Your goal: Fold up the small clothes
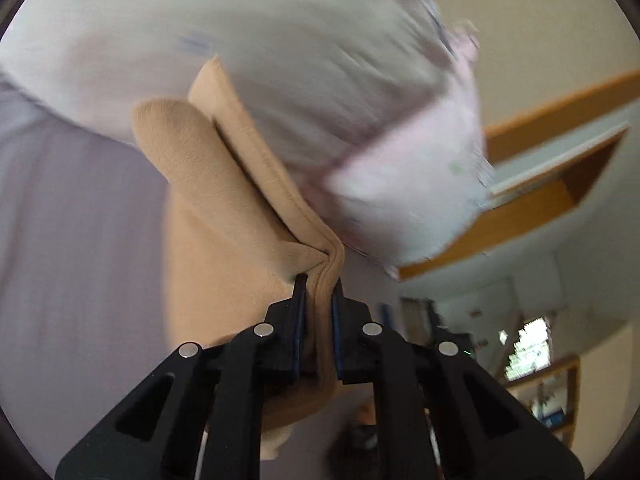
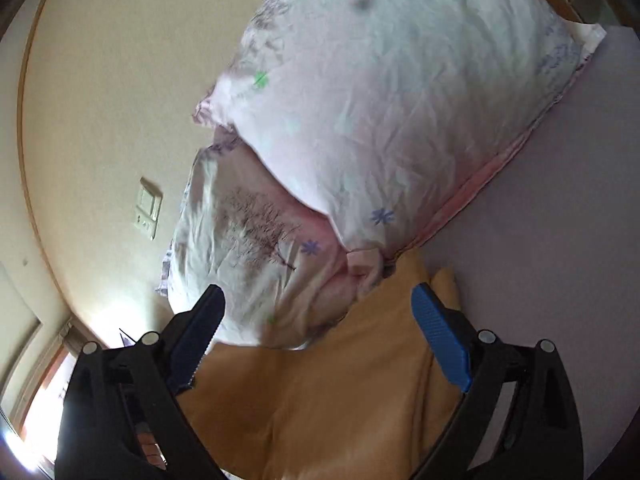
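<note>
A small tan fleece garment [image 1: 224,184] lies on a lilac bed sheet [image 1: 72,240]. My left gripper [image 1: 318,280] is shut on a bunched edge of it, the cloth folded in layers between the pads. In the right wrist view the same tan garment [image 2: 320,392] spreads under my right gripper [image 2: 316,300], which is open, with its blue pads [image 2: 440,344] wide apart above the cloth and nothing held.
Two white floral pillows [image 2: 380,100] lie just beyond the garment, touching its far edge; one shows blurred in the left wrist view [image 1: 280,60]. The lilac sheet [image 2: 560,240] extends to the right. A cream wall with a switch panel [image 2: 148,208] stands behind.
</note>
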The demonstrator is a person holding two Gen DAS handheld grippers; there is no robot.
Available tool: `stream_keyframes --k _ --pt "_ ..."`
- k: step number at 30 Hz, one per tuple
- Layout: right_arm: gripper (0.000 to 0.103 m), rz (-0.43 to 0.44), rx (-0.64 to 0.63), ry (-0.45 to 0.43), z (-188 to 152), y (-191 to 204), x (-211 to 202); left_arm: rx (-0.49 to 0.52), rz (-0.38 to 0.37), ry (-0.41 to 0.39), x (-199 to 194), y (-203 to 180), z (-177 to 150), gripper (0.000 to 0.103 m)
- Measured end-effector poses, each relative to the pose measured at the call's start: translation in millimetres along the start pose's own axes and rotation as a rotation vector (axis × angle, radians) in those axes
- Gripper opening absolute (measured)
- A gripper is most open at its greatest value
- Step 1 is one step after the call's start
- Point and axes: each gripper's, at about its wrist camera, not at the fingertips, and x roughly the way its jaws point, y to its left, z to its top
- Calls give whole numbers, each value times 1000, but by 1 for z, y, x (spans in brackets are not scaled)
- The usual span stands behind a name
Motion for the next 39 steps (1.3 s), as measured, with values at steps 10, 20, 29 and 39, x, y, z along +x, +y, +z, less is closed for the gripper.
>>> stream_keyframes --k 10,20,29,39 --pt "94 -45 -8 38 12 -10 -14 -66 -300 218 113 -22 -30 16" --pt "83 -236 -35 480 -15 -19 52 -11 173 188 54 69 -17 40" --pt "27 -162 -23 458 -30 -15 52 30 84 181 63 76 -32 31" --pt "40 -267 -238 497 -69 50 82 142 272 -29 -55 96 -35 35"
